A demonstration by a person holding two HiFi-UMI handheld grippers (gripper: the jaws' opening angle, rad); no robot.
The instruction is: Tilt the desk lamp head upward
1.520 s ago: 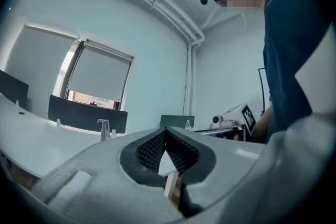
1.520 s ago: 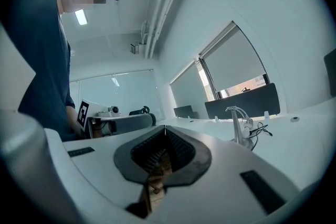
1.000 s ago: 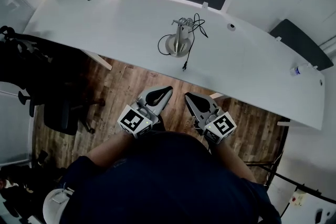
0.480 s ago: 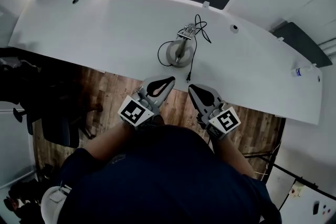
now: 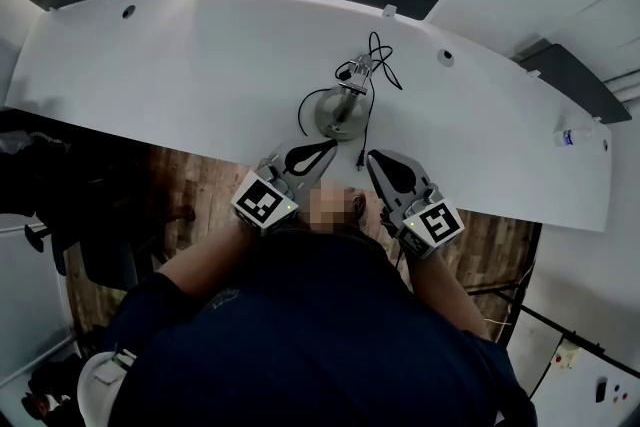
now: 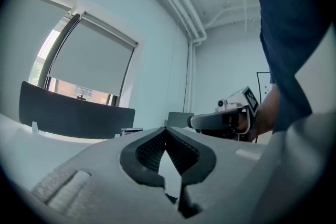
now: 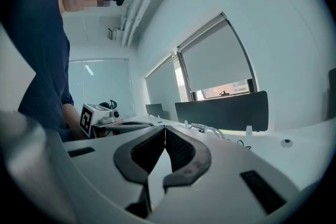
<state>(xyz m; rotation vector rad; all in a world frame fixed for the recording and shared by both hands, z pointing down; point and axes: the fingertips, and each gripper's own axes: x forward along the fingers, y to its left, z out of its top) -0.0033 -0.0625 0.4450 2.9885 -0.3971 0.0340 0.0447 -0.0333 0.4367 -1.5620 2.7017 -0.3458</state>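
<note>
Risk is toppling the desk lamp point(image 5: 341, 107), near the tabletop's point(image 5: 200, 55) front edge just beyond left gripper point(image 5: 326, 147) and right gripper point(image 5: 376, 159), both closed and empty, if its head is shoved unbraced.

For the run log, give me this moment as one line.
left gripper: shut, empty | right gripper: shut, empty | desk lamp: on white desk, untouched

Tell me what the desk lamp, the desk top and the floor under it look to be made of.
The desk lamp: silvery grey with a dull sheen, probably metal, though painted plastic would look alike.
The desk top: plain white, smooth, no grain, likely laminate or painted board.
The floor: brown planks with seams and streaky grain, wood or wood-look flooring.
</note>
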